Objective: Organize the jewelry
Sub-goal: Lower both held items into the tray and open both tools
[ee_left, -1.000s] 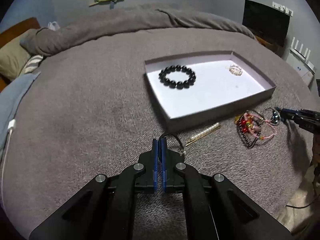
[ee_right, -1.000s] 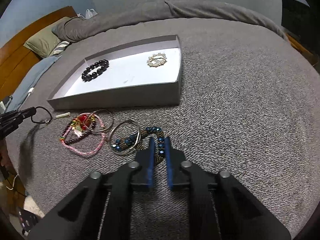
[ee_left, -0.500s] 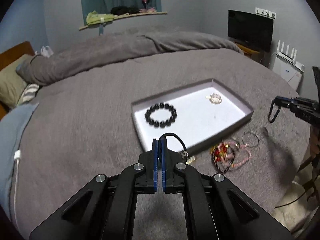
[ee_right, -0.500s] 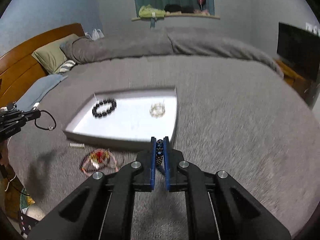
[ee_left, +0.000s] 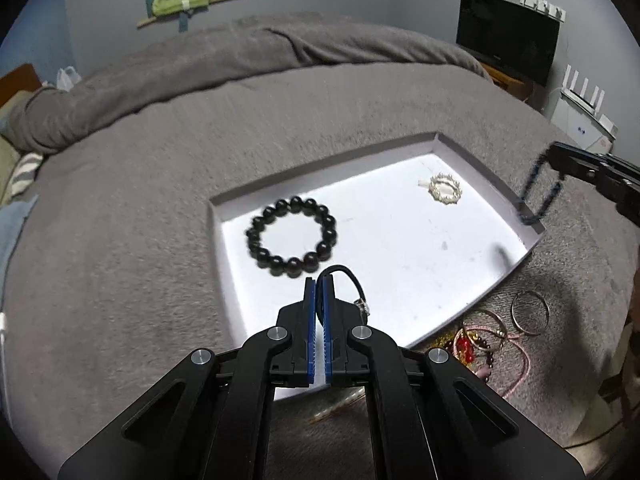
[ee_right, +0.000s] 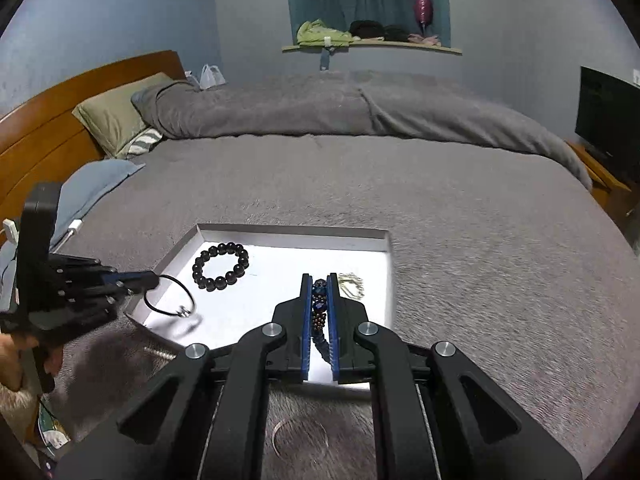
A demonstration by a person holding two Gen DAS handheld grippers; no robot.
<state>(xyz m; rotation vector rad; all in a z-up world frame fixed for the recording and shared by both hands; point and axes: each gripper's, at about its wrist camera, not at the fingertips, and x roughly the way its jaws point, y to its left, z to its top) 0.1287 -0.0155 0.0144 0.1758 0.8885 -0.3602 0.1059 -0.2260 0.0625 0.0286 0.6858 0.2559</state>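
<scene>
While both grippers hang over a white tray on a grey bed, each carries one piece of jewelry. Far left in the right wrist view, the left gripper has its jaws pressed together on a thin black cord loop; the loop with its small metal clasp droops just over the tray's near left corner. Right of it, inside the tray, lies a black bead bracelet, and further right a pale bracelet. The right gripper pinches a blue bead strand, which dangles straight down between its jaws, over the tray's near right part. Judging by this, both pieces already hang above bare tray floor, so lowering and releasing looks like what comes next; the left gripper is nearer the bead bracelet. Loose bangles and a pink cord lie outside, beside the tray's near edge.
</scene>
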